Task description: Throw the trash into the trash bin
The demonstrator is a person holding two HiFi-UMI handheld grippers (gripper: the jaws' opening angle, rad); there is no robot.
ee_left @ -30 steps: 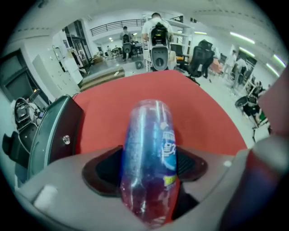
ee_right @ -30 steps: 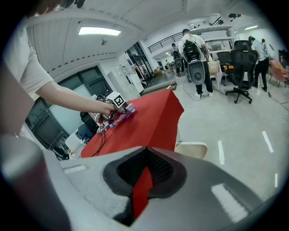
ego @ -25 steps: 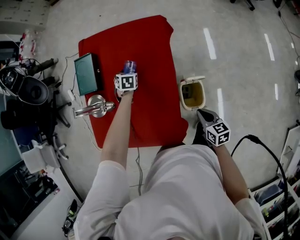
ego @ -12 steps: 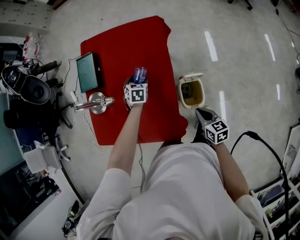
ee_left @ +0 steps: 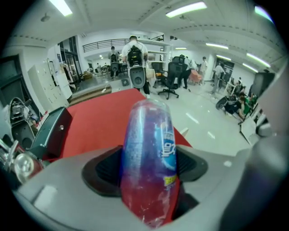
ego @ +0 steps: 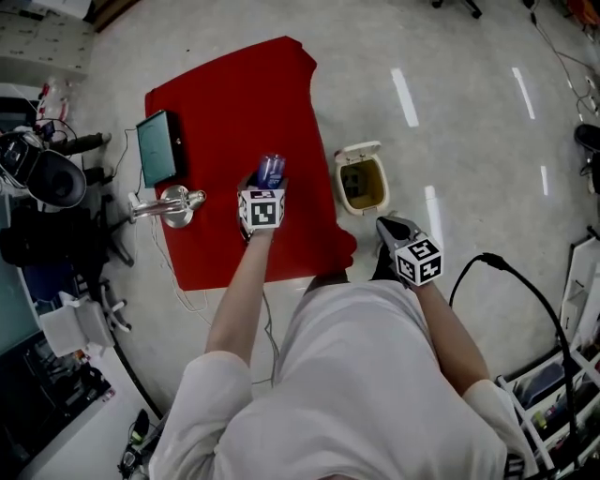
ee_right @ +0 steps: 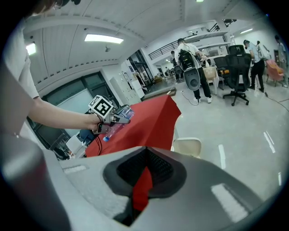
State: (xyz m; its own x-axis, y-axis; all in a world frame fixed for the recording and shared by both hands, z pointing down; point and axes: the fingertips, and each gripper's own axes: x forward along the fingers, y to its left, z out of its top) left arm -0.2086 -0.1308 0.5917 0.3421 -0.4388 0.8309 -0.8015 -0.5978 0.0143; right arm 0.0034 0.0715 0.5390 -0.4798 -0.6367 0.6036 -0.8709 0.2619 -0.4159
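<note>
Head view looks down; gripper views share mat (ego: 225,112).

An open-plan office or lab: swivel chairs (ee_left: 173,74), lockers (ee_left: 43,85), strip lights (ee_left: 186,9), polished floor (ego: 450,112).

Glossy pale floor (ego: 469,141), red mat (ego: 234,103), office chairs (ee_left: 171,79)

Bright, floor (ego: 469,122) glare, fisheye edges perhaps soft
</note>
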